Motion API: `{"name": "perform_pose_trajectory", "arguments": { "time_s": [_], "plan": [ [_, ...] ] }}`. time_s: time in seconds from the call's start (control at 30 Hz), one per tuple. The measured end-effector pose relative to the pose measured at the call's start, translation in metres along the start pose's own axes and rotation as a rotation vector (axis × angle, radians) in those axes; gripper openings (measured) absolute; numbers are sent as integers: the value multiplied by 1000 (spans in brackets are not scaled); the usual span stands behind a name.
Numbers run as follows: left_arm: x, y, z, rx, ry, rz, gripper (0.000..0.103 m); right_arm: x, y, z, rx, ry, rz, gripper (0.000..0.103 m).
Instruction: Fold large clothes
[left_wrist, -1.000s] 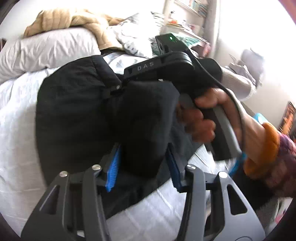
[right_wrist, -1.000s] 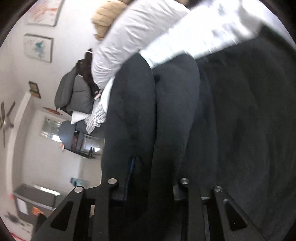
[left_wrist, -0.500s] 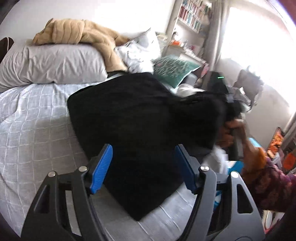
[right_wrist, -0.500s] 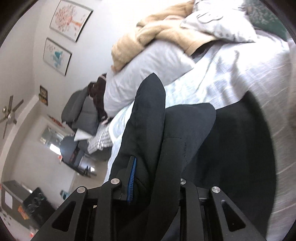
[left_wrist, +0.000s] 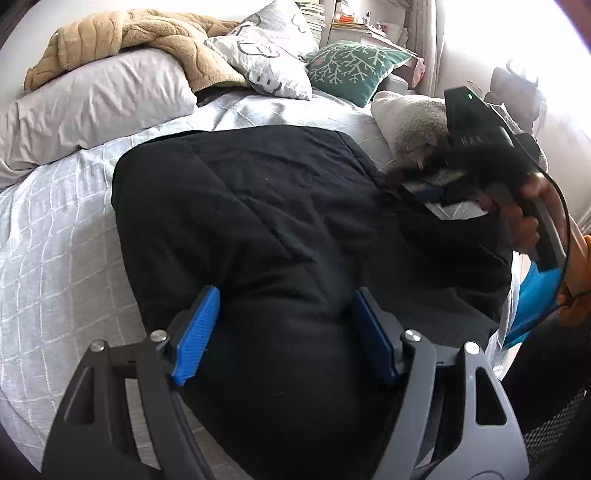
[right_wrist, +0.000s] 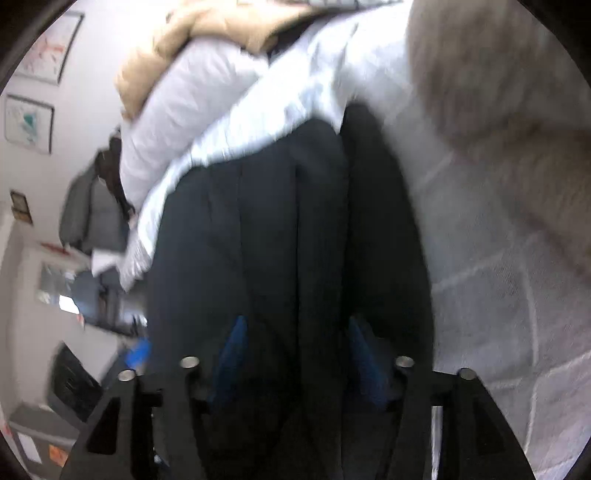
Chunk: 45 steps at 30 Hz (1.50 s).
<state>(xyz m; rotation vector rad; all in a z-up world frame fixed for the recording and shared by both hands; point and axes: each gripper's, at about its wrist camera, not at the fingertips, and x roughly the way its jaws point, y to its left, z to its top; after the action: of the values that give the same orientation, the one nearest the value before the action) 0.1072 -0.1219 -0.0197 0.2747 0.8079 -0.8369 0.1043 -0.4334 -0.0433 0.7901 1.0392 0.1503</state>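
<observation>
While the black garment (left_wrist: 280, 206) lies folded into a thick dark slab across the centre of the left wrist view, it rests on the bed (left_wrist: 55, 236), whose pale grey checked cover shows to the left of the frame. The left gripper (left_wrist: 284, 328) stands at the lower middle with its blue-padded fingers (left_wrist: 194, 332) spread wide; a rounded bulge of the garment sits between them, and the pads look clear of the cloth on both sides, though the right pad is close enough that contact is hard to rule out. These jaws have just been opening.

In the right wrist view the same garment (right_wrist: 295, 258) fills the middle as dark vertical folds. The right gripper (right_wrist: 295, 343) sits at the bottom, its fingers (right_wrist: 232, 343) also parted, with folds of the cloth between them; its jaws have just been opening too. That picture is blurred and the pads are dim, so whether they touch the fabric cannot be told.

At the right edge of the left wrist view a hand (left_wrist: 521, 218) grips the right gripper's handle, whose fingers are hidden there behind dark fabric. Beyond the garment, a grey pillow (left_wrist: 96, 107), a tan blanket (left_wrist: 147, 37) and a green cushion (left_wrist: 354, 70) lie along the top of the frame.
</observation>
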Motion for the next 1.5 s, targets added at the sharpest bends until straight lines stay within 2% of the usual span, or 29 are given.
{"name": "perform_pose_trajectory", "arguments": {
  "time_s": [0.1, 0.13, 0.17, 0.2, 0.23, 0.27, 0.37, 0.4, 0.5, 0.57, 0.63, 0.7, 0.73, 0.8, 0.9, 1.0, 1.1, 1.13, 1.2, 1.27, 1.37, 1.43, 1.5],
  "plan": [
    [4, 4, 0, -6, -7, -4, 73, 4, -3, 18, 29, -43, 55, 64],
    [3, 4, 0, -4, -9, -2, 73, 7, 0, 22, 23, -56, 49, 64],
    [3, 4, 0, -2, -13, 0, 73, 11, 4, 25, 7, -60, 38, 58],
    [1, 4, -1, 2, -22, 6, 73, 18, 10, 27, -15, -54, 27, 45],
    [1, 5, 0, 3, -27, 7, 73, 20, 14, 27, -25, -54, 18, 27],
    [0, 5, 1, -4, -35, 5, 73, 19, 23, 27, -54, -67, -13, 20],
    [-3, 3, 4, -20, -57, -19, 73, -5, 59, 20, -193, -153, -94, 17],
    [-3, 0, 6, -21, -62, -35, 73, -20, 71, 18, -230, -197, -106, 17],
    [8, -17, 13, -5, -55, -53, 73, -43, 75, 10, -278, -242, -153, 17],
    [24, -37, 17, 30, -17, -32, 73, -45, 72, 9, -291, -252, -253, 24],
    [43, -59, 15, 114, 21, 16, 73, -45, 66, 9, -270, -261, -344, 32],
    [53, -75, 12, 184, 43, 44, 73, -54, 62, 5, -250, -307, -430, 32],
    [54, -78, 15, 200, 55, 49, 73, -63, 63, 2, -254, -340, -444, 34],
    [49, -77, 22, 193, 70, 27, 73, -79, 65, -6, -255, -396, -400, 39],
    [29, -61, 38, 93, 43, -25, 73, -86, 70, -14, -284, -447, -338, 40],
    [16, -45, 48, -5, -43, 0, 73, -63, 73, -16, -313, -430, -330, 40],
    [26, -33, 47, -60, -49, 41, 73, -34, 73, -18, -340, -383, -402, 40],
    [36, -31, 42, -59, -24, 51, 73, -20, 68, -16, -334, -365, -458, 40],
    [49, -39, 32, -4, -28, 65, 73, 3, 52, -15, -323, -324, -532, 41],
    [54, -51, 27, 36, -22, 98, 73, 23, 30, -14, -295, -291, -569, 52],
    [50, -54, 30, 51, -15, 121, 73, 26, 15, -14, -259, -296, -549, 54],
    [42, -50, 39, 27, -7, 132, 73, 18, 20, -16, -259, -308, -550, 54],
    [33, -41, 53, 6, -36, 159, 73, 8, 30, -16, -262, -316, -567, 54]
  ]
}}
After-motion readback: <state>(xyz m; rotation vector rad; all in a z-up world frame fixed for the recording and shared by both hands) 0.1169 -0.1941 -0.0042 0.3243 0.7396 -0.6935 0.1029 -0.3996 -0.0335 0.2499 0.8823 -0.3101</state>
